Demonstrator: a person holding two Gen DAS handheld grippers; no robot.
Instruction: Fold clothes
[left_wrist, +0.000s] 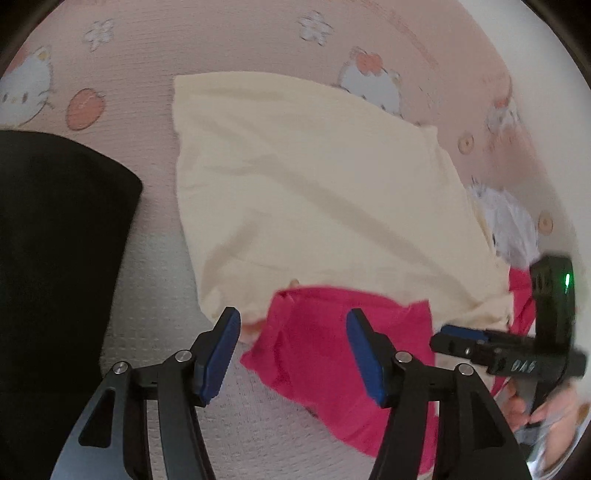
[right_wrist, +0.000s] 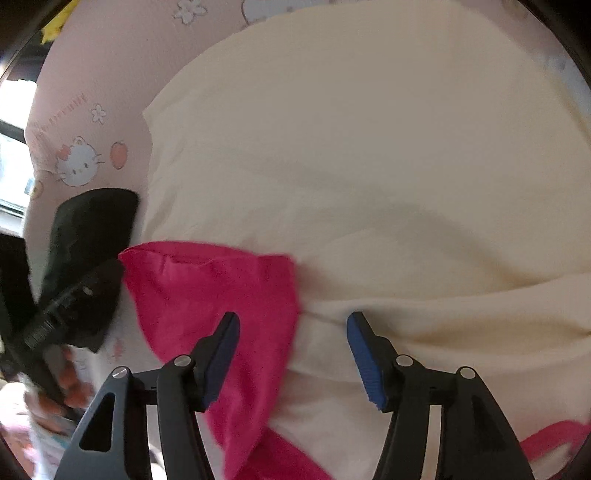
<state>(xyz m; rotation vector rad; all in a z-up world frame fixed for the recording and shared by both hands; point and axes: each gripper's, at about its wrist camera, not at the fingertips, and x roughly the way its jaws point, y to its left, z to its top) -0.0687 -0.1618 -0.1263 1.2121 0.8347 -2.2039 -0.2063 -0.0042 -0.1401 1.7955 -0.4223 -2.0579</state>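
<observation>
Now both the left gripper (left_wrist: 293, 352) and right gripper (right_wrist: 293, 356) are spread wide above the cream cloth (left_wrist: 314, 192) and pink cloth (left_wrist: 332, 332), pinching nothing, probably so the fold can lie flat.

Left tongs (left_wrist: 293, 354): black angular arms with slotted cut-outs; silver round screws at the pivots; fingers faced with blue ribbed pads (left_wrist: 221, 354). Right tongs (right_wrist: 291, 360): same build; black arms, silver screws, blue pads (right_wrist: 364, 360). Seen from the left wrist view, the right unit carries a black housing with a small green light and blurred pale lettering on its side; a hand (left_wrist: 543, 410) grips its handle.
</observation>
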